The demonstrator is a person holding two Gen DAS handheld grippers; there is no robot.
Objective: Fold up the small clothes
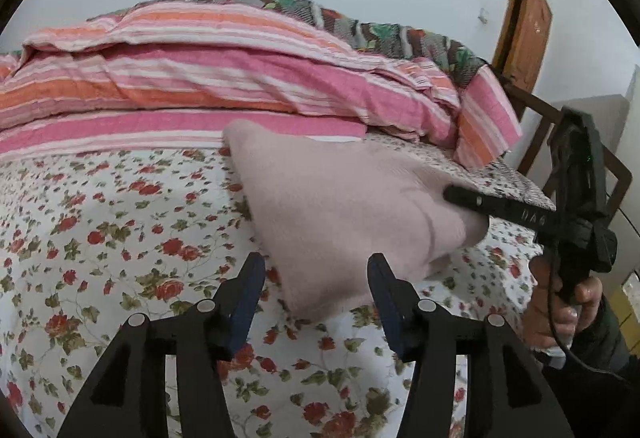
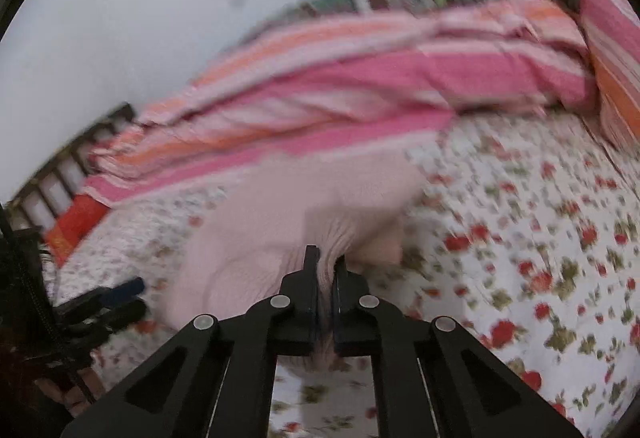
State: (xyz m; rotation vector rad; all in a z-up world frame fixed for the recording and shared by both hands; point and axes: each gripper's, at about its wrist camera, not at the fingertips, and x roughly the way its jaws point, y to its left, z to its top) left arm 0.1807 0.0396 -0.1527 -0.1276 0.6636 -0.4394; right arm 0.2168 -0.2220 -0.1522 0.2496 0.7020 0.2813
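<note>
Lying mid-bed on the floral sheet (image 1: 120, 222), just in front of the striped pink quilt (image 1: 200, 78): a pale pink garment (image 1: 340, 206), long axis running from the quilt's edge toward the near edge of the bed, one end being lifted. Pinching a gathered fold of that cloth, clenched tight: the right gripper (image 2: 326, 262). Hovering released at the garment's near corner, pads apart and touching nothing: the left gripper (image 1: 316, 270).
</note>
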